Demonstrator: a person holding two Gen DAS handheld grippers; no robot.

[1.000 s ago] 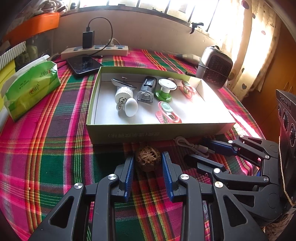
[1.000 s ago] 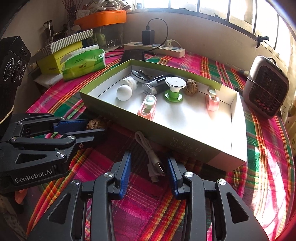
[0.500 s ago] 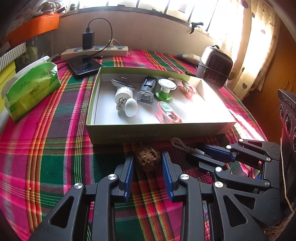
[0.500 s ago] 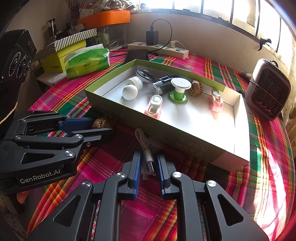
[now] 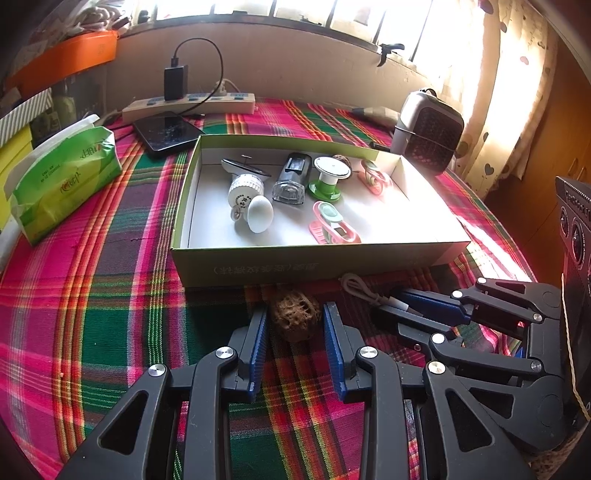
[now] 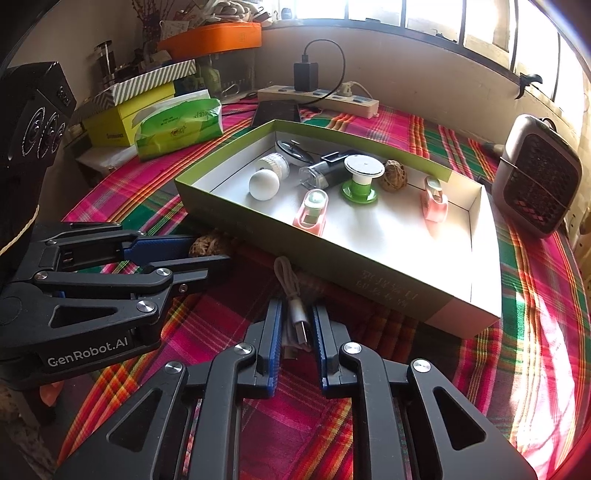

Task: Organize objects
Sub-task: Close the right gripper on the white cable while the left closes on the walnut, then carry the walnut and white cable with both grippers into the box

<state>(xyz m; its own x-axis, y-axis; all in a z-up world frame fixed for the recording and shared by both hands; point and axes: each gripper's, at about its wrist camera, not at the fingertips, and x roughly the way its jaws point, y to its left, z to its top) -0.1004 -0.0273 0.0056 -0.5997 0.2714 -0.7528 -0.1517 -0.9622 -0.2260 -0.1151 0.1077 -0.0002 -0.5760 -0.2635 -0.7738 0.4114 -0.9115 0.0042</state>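
Note that daylight enters through the window (image 5: 332, 11) behind the surface and overexposes it. Expect glare on the curtain (image 5: 517, 92) and the box (image 6: 476, 236) floor (right side). Fisheye distortion bends both views; your corners darken. Focus is sharp throughout.

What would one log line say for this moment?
left gripper: shut on walnut | right gripper: shut on cable | box: waiting
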